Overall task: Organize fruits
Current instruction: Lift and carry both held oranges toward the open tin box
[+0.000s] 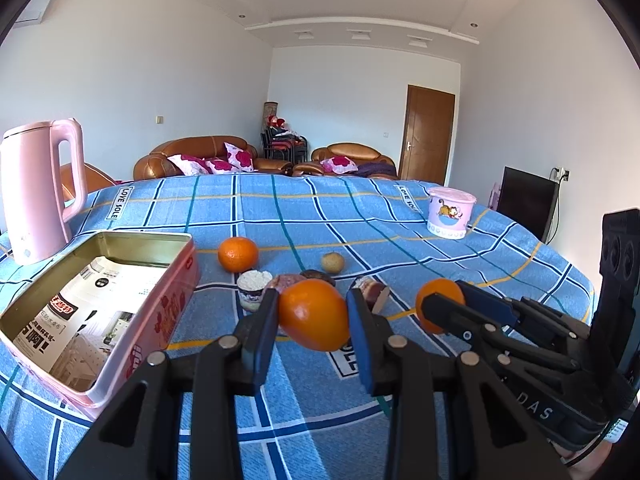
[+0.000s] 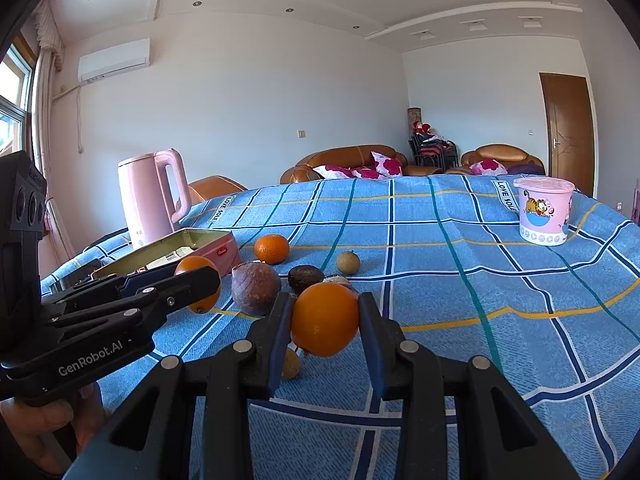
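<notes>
Grippers both loaded. Left gripper (image 1: 312, 316), black with blue pads, pinches a smooth round orange (image 1: 314, 314) lifted above the blue plaid tablecloth (image 1: 320, 216). Right gripper (image 2: 325, 320), same build, pinches a second round orange (image 2: 325, 318), also off the cloth; seen from the left wrist it sits just right of the left one. A hand (image 2: 36, 424) shows under the left gripper's body in the right wrist view.

Near left: open pink rectangular metal tin (image 1: 176, 280) with printed paper packets (image 1: 80, 312) inside.

Past the fingers, a cluster on the cloth: white cupcake-like item in a paper cup (image 1: 253, 286), dull purple-brown round fruit (image 2: 256, 288), dark brown fruit (image 2: 306, 278), small tan round fruit (image 2: 348, 263), loose mandarin orange (image 1: 238, 254).

Farther: pink electric kettle (image 1: 40, 188) behind the tin, pink cartoon-cat tub with lid (image 1: 450, 212) far right. Beyond the table, brown leather sofas (image 1: 192, 156) and a wooden door (image 1: 428, 132).
</notes>
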### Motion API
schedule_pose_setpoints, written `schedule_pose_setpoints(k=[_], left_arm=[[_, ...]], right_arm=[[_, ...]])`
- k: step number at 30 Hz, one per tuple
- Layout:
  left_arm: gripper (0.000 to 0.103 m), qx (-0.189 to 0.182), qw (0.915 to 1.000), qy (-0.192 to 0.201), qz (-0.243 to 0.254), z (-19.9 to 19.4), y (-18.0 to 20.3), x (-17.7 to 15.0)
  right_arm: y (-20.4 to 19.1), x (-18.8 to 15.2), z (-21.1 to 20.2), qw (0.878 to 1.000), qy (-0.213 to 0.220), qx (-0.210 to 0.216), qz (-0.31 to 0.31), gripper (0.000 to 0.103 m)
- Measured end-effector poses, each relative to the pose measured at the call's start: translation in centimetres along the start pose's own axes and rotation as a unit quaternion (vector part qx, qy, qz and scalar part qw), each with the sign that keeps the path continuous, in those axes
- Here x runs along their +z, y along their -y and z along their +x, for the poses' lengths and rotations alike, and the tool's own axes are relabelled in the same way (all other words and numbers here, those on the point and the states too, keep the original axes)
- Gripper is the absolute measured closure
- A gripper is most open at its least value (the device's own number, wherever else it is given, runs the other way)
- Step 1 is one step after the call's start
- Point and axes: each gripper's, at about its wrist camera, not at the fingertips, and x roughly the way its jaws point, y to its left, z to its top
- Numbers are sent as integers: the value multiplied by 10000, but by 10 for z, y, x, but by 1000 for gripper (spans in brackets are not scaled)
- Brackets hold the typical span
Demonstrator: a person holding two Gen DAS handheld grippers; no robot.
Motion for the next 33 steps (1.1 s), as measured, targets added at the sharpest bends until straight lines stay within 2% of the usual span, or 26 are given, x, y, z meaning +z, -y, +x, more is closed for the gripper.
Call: schedule_pose_setpoints(k=[13, 20, 27, 33], left_arm=[[67, 162, 9993, 300, 167, -9, 6, -3], [67, 295, 9992, 265, 17, -13, -7, 2], [67, 768, 9967, 259, -80, -25, -32, 15], [67, 1124, 9931, 57, -321, -29, -68, 22]], right_arm=[[0, -1, -6, 9997, 209, 65, -56, 67], [-1, 8, -10, 9997, 228, 34, -46, 67], [-23, 37, -6, 9990, 233, 303, -251, 67], [-58, 60, 15, 9968, 72, 680, -423, 67]])
